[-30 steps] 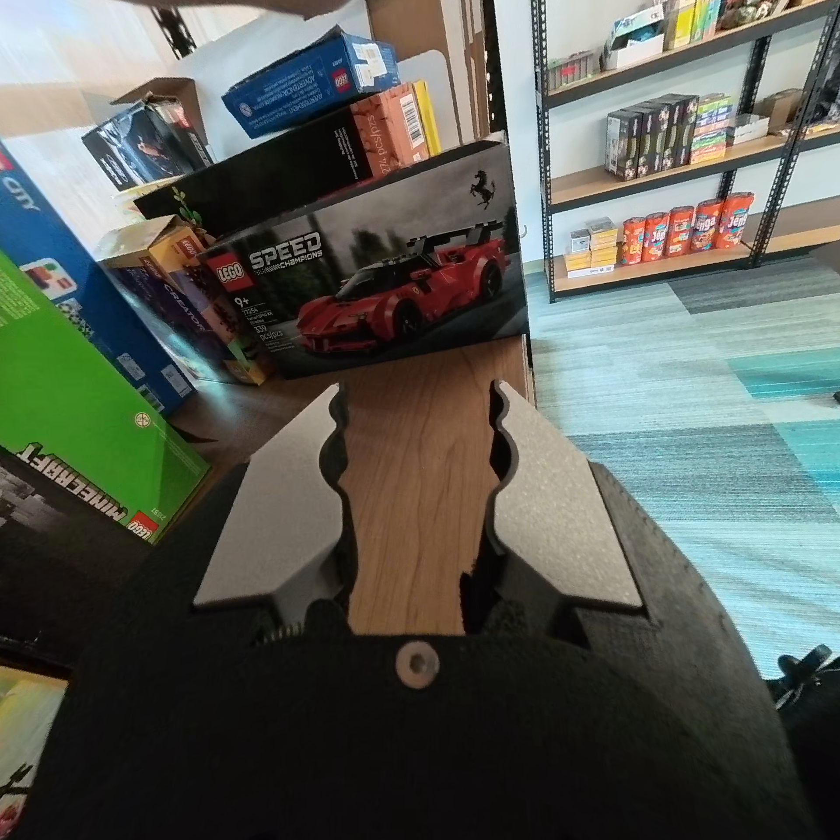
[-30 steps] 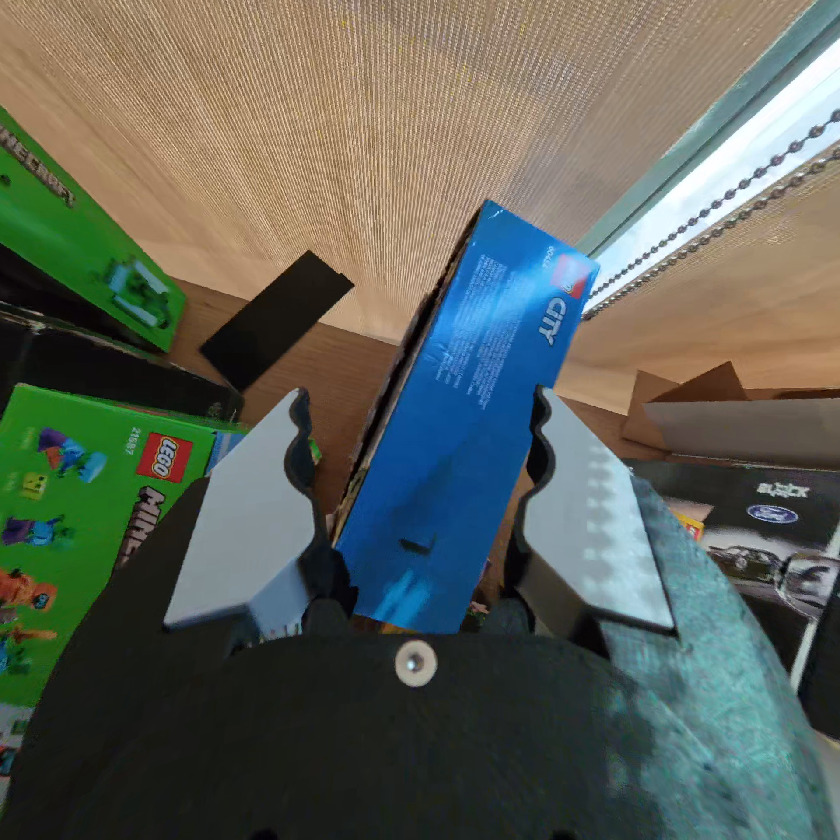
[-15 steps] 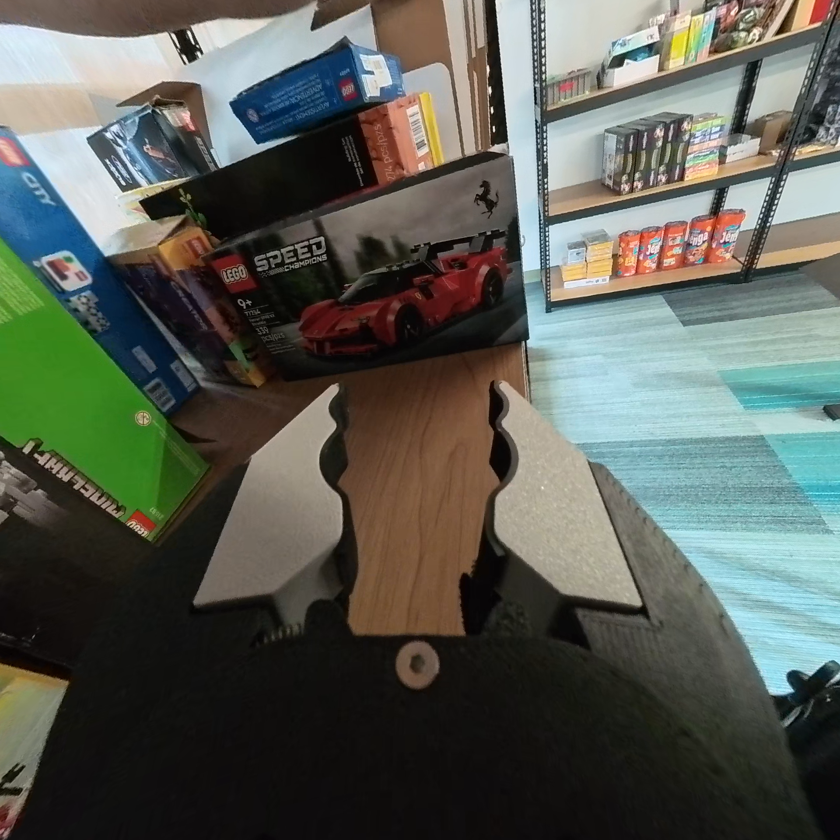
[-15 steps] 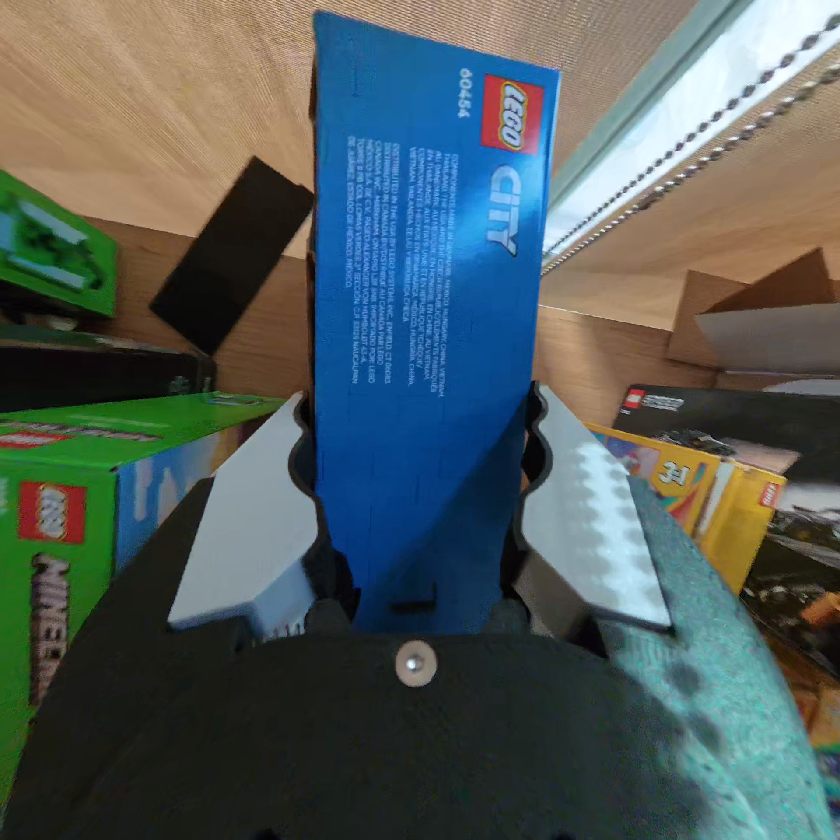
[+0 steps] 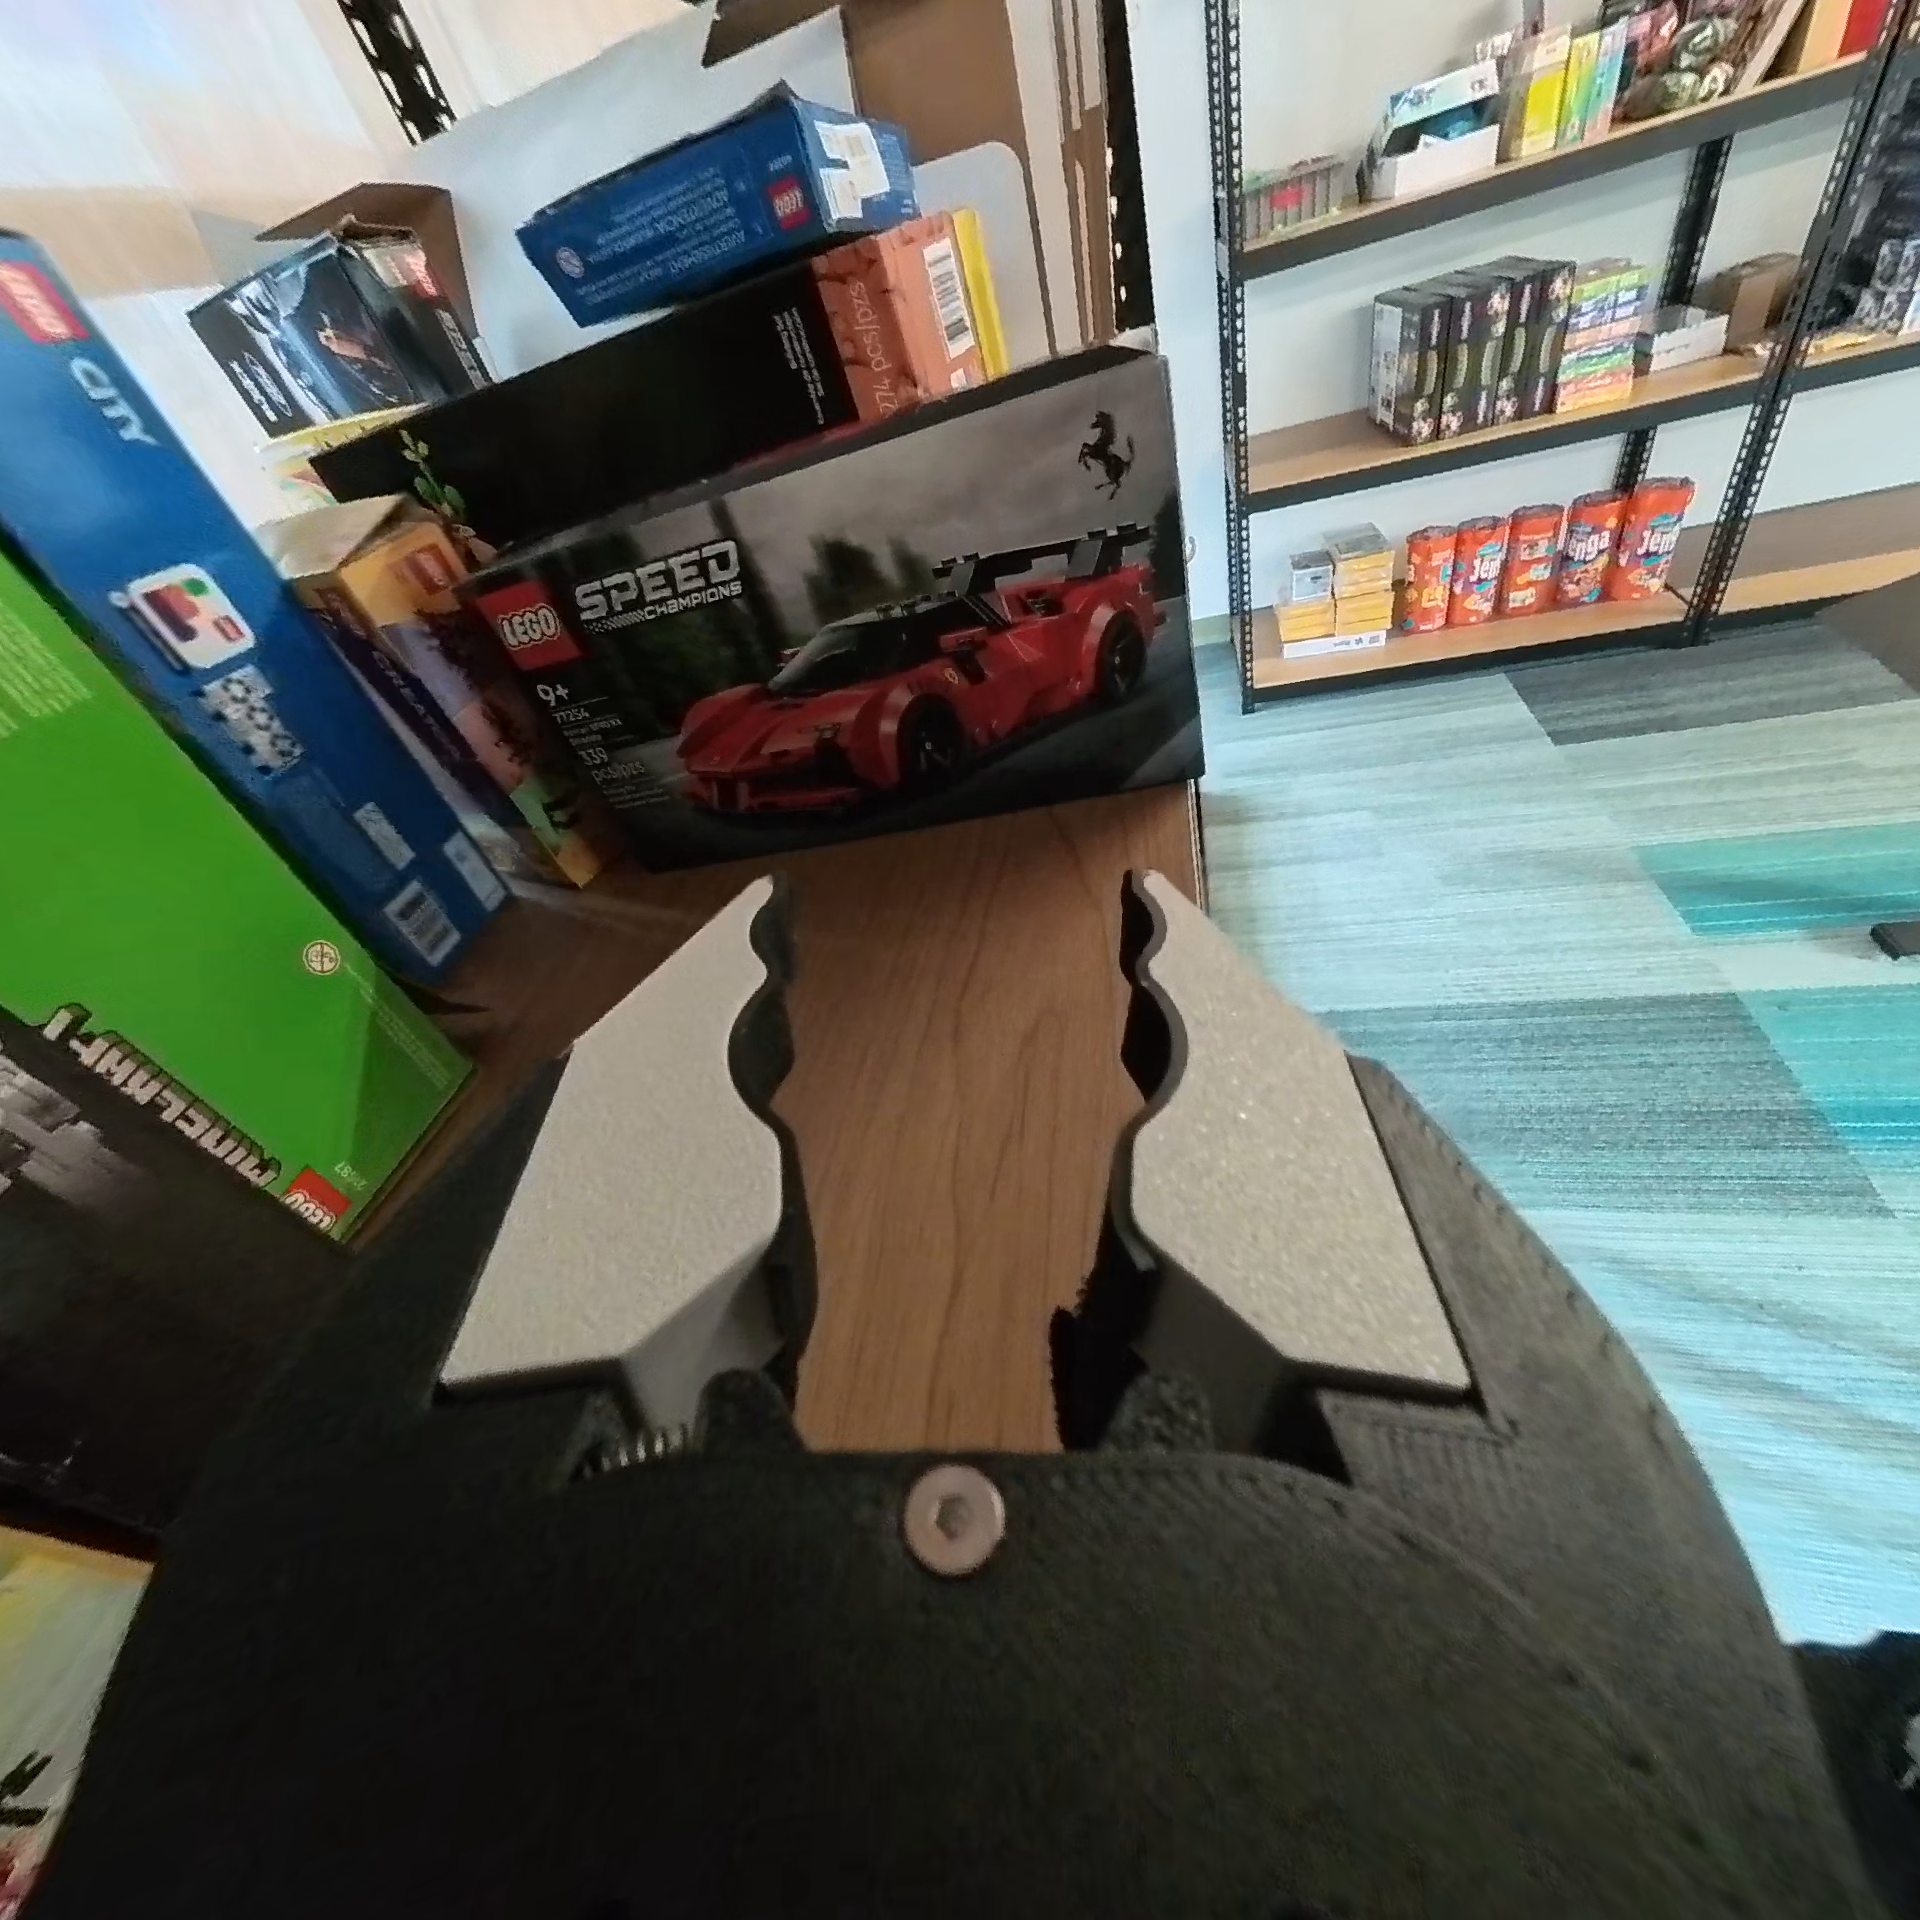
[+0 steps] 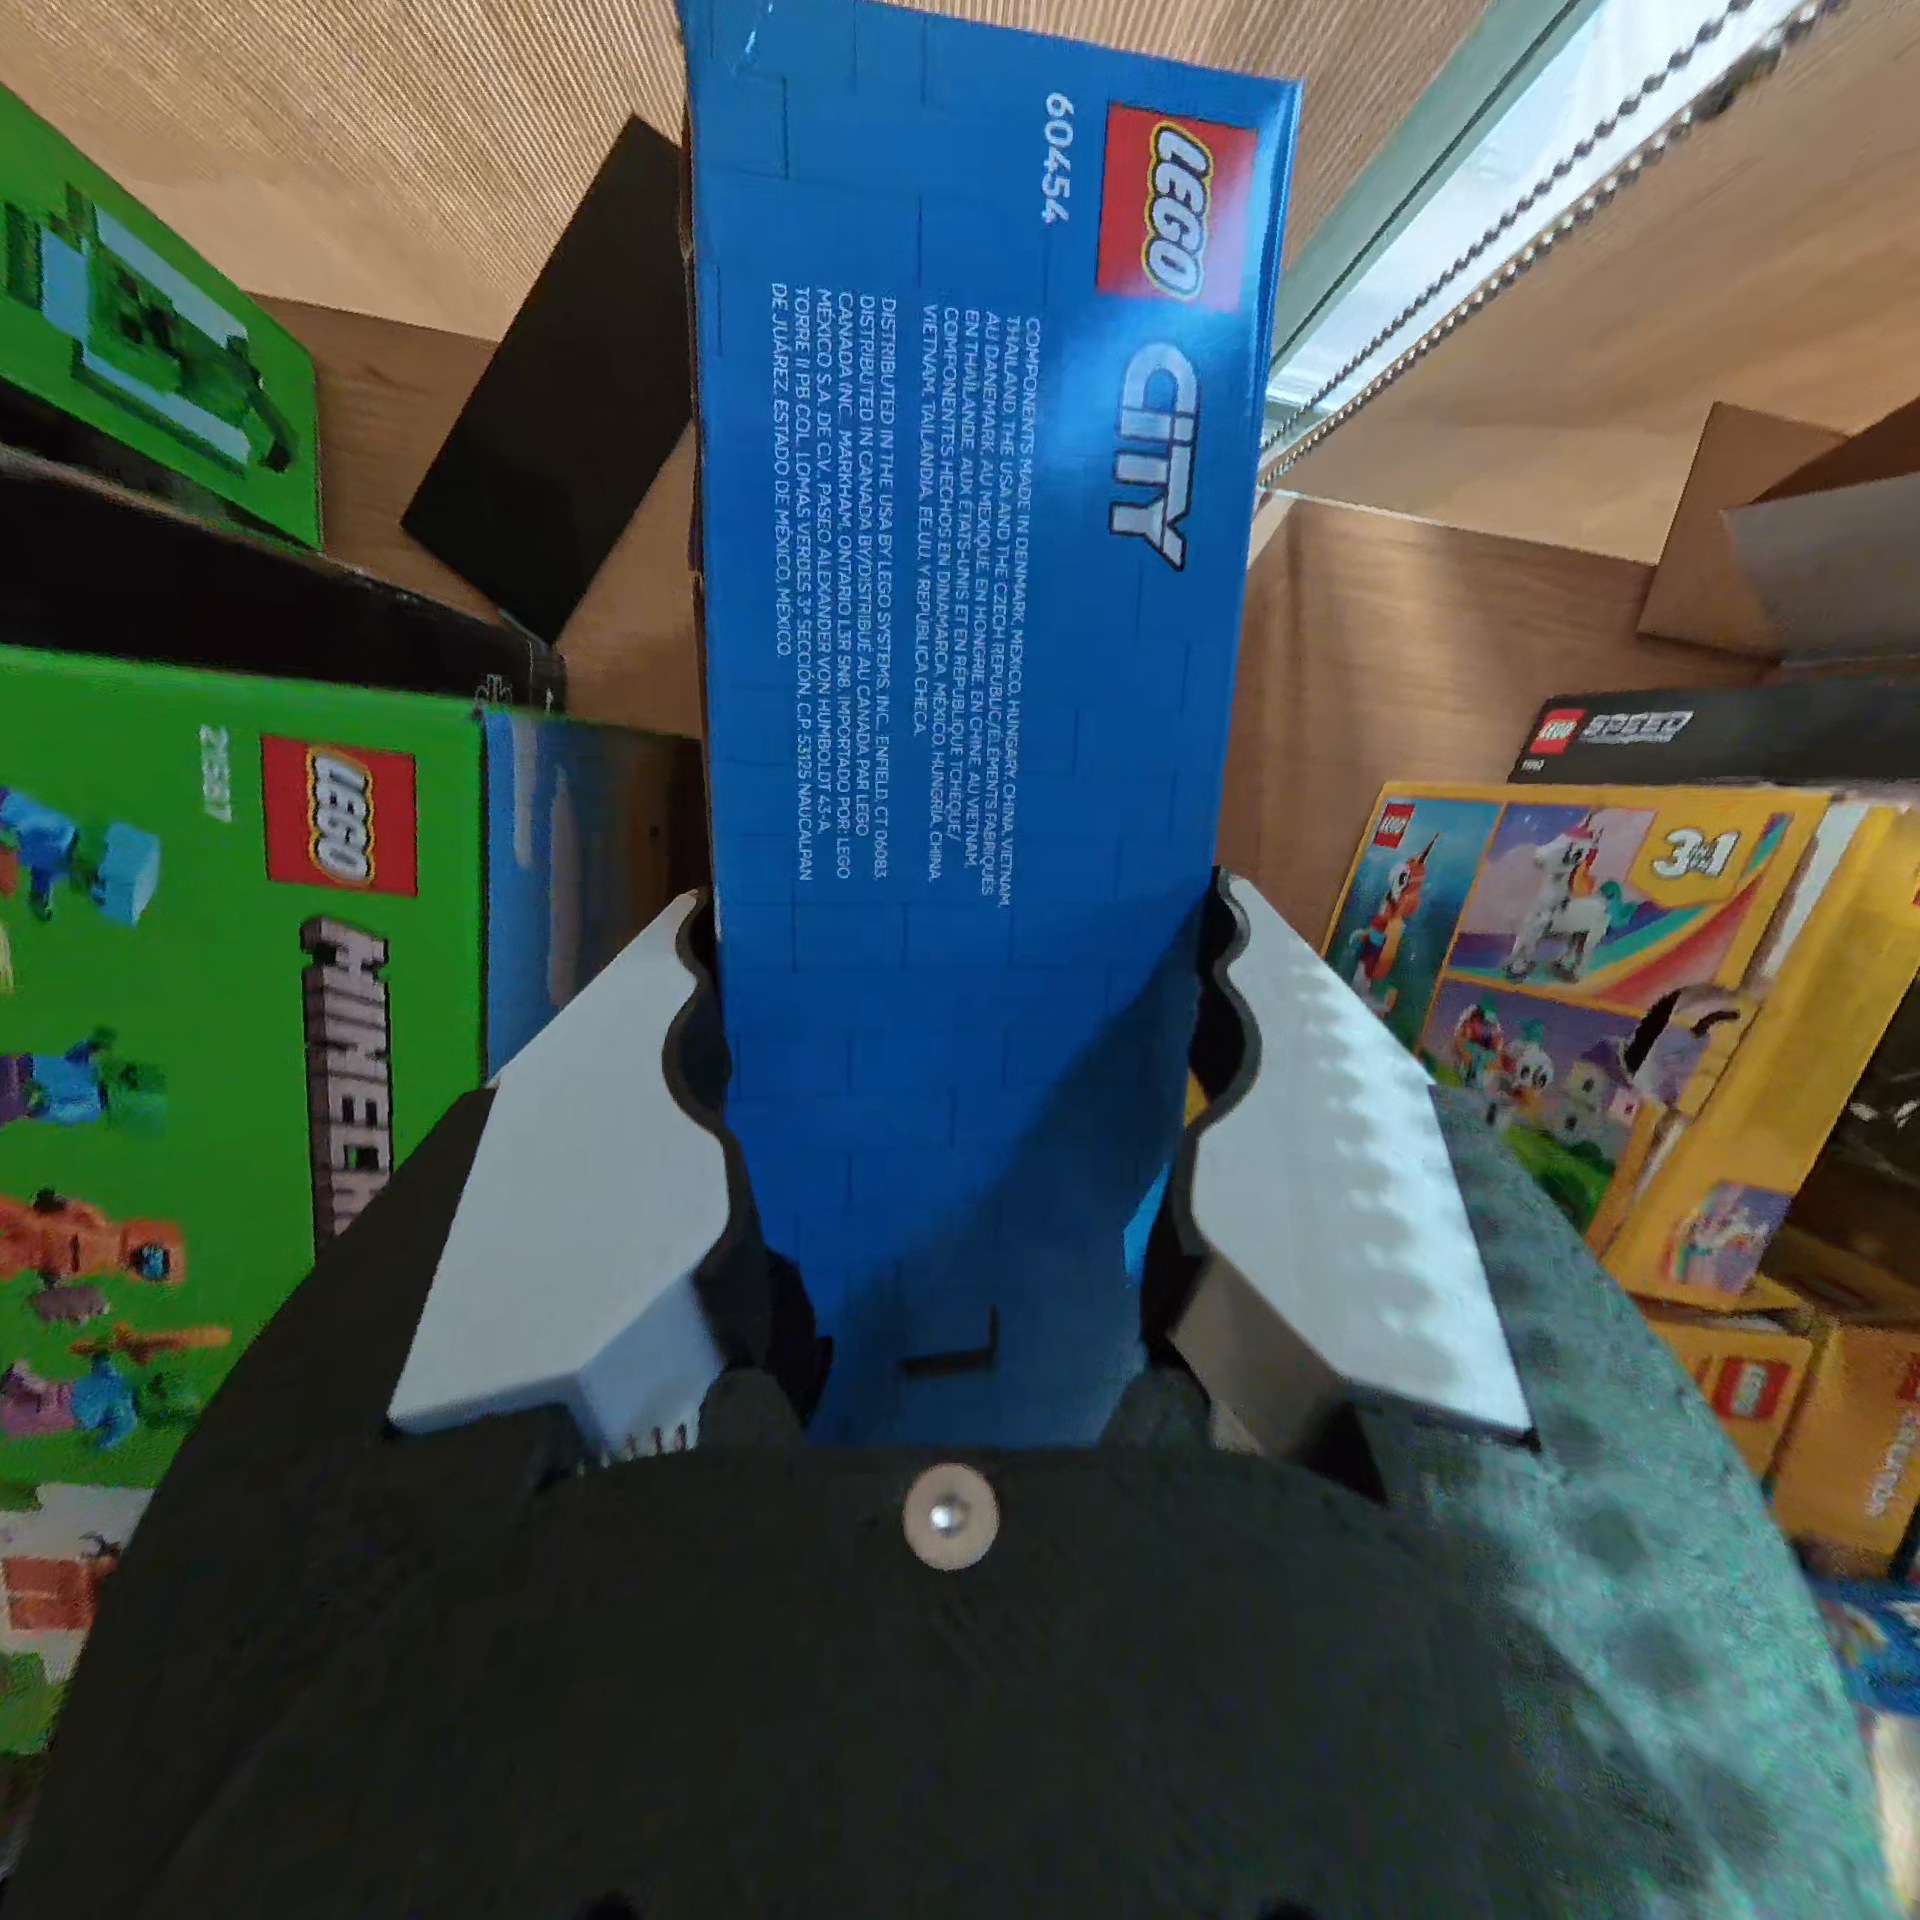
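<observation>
Counter (image 5: 966,1091): wood-grain top, crowded with toy-brick boxes along its left and far sides. A bare strip remains at the near right edge, next to the striped carpet (image 5: 1558,987).

Metal shelving (image 5: 1507,416): far right across the room, stocked with small boxes and a row of orange canisters. Not near either tool.

Green box (image 5: 156,987): lies at the left with one end toward the camera. A tall blue box (image 5: 208,644) stands on edge against it, so each props the other.

Dark box with a red car (image 5: 883,665): stands upright on its long edge at the far end of the bare strip, picture side facing the camera. More boxes are stacked behind and above it; it appears to act as the front wall of that pile.

Blue box (image 6: 977,623): long and narrow, held end-on in the right hand-held gripper (image 6: 961,914). It runs straight out along the fingers and above the boxes around it. The left fingertip (image 6: 686,935) and the right one sit against its two long sides, so the grip spans its narrow width. Likely reason: that width fits the jaws. A green box (image 6: 208,1039) sits left and a yellow box (image 6: 1610,987) right.

Left hand-held gripper (image 5: 951,894): released, nothing between the fingers, only bare counter. It points at the car box, apart from it.
</observation>
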A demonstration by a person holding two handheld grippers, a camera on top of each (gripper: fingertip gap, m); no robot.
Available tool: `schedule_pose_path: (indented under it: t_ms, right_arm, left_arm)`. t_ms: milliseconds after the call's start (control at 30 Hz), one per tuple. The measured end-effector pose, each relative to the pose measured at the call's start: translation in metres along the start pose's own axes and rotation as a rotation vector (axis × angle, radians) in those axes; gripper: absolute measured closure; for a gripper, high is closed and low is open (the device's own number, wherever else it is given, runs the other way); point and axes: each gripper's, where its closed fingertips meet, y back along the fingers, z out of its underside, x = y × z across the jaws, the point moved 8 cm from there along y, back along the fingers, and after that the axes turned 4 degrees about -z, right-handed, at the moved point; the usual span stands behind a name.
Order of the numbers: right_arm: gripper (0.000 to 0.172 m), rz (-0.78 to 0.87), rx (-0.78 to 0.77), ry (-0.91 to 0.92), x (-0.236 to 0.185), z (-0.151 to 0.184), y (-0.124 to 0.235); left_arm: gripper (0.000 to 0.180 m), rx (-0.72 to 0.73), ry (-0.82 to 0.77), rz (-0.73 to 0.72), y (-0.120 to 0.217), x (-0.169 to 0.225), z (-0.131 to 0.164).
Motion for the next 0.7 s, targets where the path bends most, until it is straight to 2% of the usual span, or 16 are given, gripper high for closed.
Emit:
schedule_pose_path:
  t_ms: [533, 700]
  right_arm:
    - [0.081, 0.016, 0.012, -0.033, -0.031, 0.123, 0.046]
    - [0.081, 0.025, 0.028, -0.037, -0.042, 0.165, 0.062]
  left_arm:
    - [0.116, 0.025, -0.029, -0.062, 0.005, 0.001, -0.001]
    - [0.109, 0.032, -0.043, -0.097, 0.005, 0.0, -0.002]
